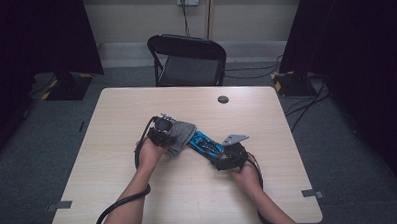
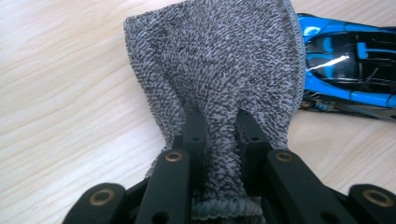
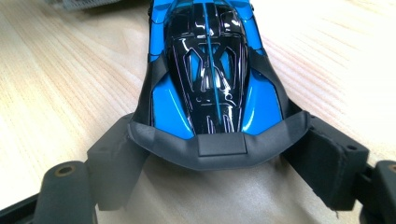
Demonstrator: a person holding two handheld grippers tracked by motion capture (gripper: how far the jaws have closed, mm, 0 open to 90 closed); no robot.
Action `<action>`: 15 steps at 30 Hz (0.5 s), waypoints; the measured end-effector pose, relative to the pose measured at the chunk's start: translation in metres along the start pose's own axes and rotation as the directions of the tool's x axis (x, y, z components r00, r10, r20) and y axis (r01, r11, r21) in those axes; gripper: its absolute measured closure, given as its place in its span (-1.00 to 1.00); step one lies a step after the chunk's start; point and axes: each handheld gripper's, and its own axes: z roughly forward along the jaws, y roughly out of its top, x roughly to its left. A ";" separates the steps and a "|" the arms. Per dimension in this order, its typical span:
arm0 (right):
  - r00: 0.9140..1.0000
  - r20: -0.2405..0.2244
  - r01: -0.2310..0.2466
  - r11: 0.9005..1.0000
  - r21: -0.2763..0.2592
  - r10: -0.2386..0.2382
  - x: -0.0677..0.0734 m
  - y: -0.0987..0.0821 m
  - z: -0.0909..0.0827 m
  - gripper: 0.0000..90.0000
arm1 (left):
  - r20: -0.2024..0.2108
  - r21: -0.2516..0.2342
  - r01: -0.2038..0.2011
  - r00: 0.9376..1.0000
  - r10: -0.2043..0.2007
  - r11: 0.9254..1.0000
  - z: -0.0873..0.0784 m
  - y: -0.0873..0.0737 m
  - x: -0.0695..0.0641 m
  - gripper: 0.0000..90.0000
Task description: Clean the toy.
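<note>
On the left, I am clenching my left gripper (image 2: 219, 135) on a grey cloth (image 2: 219, 60), its jaws pinching a bunched fold. The cloth is lying on the table (image 1: 136, 109), touching the far end of the blue toy car (image 3: 212, 70). On the right, my right gripper (image 3: 219, 154) is grasping the car's near end between wide-set jaws.

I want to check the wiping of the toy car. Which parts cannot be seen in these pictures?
- High view: the toy car is too small for detail; the grey cloth covers its far end.
- Left gripper view: the picture's right edge cuts off the car; the cloth hides its near part.
- Right gripper view: the top edge cuts off the car's far end.
</note>
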 end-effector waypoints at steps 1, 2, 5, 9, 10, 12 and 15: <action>1.000 0.000 0.000 1.000 0.000 0.000 0.000 0.000 0.000 -0.52 | -0.004 -0.004 0.000 1.000 0.000 1.000 -0.003 -0.001 0.000 0.73; 1.000 0.000 0.000 1.000 0.000 0.000 0.000 0.000 0.000 -0.52 | -0.005 -0.009 -0.002 1.000 0.002 1.000 -0.005 -0.001 0.001 0.72; 1.000 0.000 0.000 1.000 0.000 0.000 0.000 0.000 0.000 -0.52 | 0.006 -0.034 -0.006 1.000 0.006 0.999 -0.015 -0.002 -0.002 0.72; 1.000 0.000 0.000 1.000 0.000 0.000 0.000 0.000 0.000 -0.52 | 0.020 -0.055 -0.033 0.999 0.034 0.998 -0.026 -0.002 -0.009 0.72; 1.000 0.000 0.000 1.000 0.000 0.000 0.000 0.000 0.000 -0.52 | 0.031 -0.070 -0.038 0.999 0.040 0.997 -0.028 -0.002 -0.013 0.72; 1.000 0.000 0.000 1.000 0.000 0.000 0.000 0.000 0.000 -0.52 | 0.054 -0.093 -0.047 0.997 0.052 0.995 -0.032 -0.003 -0.020 0.72; 1.000 0.000 0.000 1.000 0.000 0.000 0.000 0.000 0.000 -0.52 | 0.084 -0.109 -0.067 0.994 0.076 0.992 -0.037 -0.003 -0.030 0.72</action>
